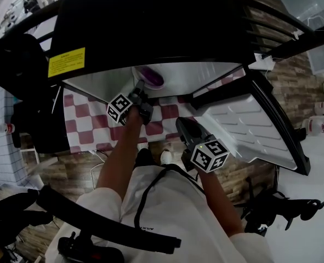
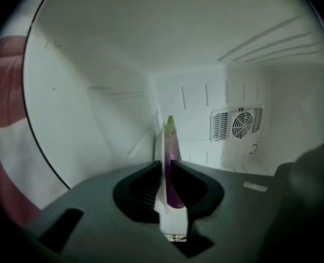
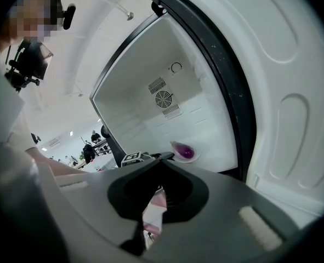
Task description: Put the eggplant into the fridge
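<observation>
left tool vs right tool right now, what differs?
Left tool reaches inside the fridge; right tool hangs outside it. Left tool clamps the plate under the eggplant; right tool is shut on nothing. Both carry marker cubes.

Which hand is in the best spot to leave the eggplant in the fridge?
Left, I think. The left gripper has its fingers pinching the plate rim under the eggplant, well inside the fridge. The right gripper hangs outside by the open door, shut and empty.
</observation>
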Motion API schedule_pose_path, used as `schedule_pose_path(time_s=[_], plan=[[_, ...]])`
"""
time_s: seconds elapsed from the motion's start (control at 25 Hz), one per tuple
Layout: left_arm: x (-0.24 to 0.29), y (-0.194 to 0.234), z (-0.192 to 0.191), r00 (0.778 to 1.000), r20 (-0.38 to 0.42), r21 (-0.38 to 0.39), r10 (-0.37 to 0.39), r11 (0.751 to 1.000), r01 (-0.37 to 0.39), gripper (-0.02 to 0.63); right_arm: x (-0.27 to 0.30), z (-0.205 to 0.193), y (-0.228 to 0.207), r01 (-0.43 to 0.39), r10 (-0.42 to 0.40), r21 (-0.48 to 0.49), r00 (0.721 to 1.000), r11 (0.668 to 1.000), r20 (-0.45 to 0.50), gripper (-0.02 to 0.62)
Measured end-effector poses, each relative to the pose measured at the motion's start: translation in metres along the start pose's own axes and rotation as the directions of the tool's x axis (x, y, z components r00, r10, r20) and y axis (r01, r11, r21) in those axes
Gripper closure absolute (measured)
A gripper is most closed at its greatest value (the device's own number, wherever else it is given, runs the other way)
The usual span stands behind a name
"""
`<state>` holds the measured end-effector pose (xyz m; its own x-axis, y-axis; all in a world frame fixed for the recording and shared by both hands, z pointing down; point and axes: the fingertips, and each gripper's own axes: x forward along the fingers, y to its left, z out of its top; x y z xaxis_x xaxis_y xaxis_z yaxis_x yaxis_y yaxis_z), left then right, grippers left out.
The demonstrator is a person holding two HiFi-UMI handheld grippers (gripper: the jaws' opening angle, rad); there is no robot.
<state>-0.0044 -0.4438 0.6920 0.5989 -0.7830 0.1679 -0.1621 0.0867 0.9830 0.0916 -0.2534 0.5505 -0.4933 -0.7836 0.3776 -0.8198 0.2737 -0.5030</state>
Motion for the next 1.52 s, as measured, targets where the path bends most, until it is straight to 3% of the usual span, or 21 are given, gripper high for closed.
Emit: schedule_pose_path(time_s=[0.16, 0.6, 0.8, 0.92, 1.0, 1.28, 1.44, 1.52], plan=[[0.005, -0.002, 0.002, 1.000, -0.008, 0.001, 0.020, 1.000, -0.020, 0.541, -0.002, 0.003, -0.001, -0.002, 0.002, -0.001, 1.000, 1.000, 0.006, 0.589], [0.010, -0.017, 0.002, 1.000, -0.024, 0.023, 0.017, 1.000, -0.017, 0.286, -0.005, 0.009, 0.005, -0.032, 0.032, -0.012, 0.999, 0.999, 0.017, 0.589], [0.015, -0.016, 0.006, 0.994, -0.035, 0.085, 0.108, 0.991, -0.105, 0.222, -0.010, 0.010, 0.009, -0.043, 0.043, -0.016, 0.999, 0.999, 0.023, 0.589], [0.014, -0.014, 0.013, 0.980, -0.028, 0.172, 0.199, 0.966, -0.192, 0.220, -0.011, 0.011, 0.013, -0.054, 0.054, -0.016, 0.998, 0.998, 0.028, 0.589], [0.013, -0.014, 0.016, 0.975, -0.022, 0.222, 0.220, 0.952, -0.210, 0.184, -0.012, 0.010, 0.015, -0.059, 0.059, -0.014, 0.998, 0.998, 0.030, 0.589], [0.000, -0.017, 0.011, 0.979, -0.056, 0.258, 0.196, 0.950, -0.175, 0.190, -0.017, 0.011, 0.017, -0.076, 0.076, -0.015, 0.996, 0.997, 0.043, 0.589], [-0.013, -0.023, 0.003, 0.981, -0.085, 0.277, 0.171, 0.950, -0.142, 0.267, -0.020, 0.011, 0.018, -0.084, 0.085, -0.020, 0.995, 0.996, 0.046, 0.589], [-0.023, -0.029, 0.001, 0.982, -0.084, 0.312, 0.171, 0.940, -0.137, 0.367, -0.022, 0.012, 0.020, -0.093, 0.094, -0.030, 0.994, 0.995, 0.047, 0.589]])
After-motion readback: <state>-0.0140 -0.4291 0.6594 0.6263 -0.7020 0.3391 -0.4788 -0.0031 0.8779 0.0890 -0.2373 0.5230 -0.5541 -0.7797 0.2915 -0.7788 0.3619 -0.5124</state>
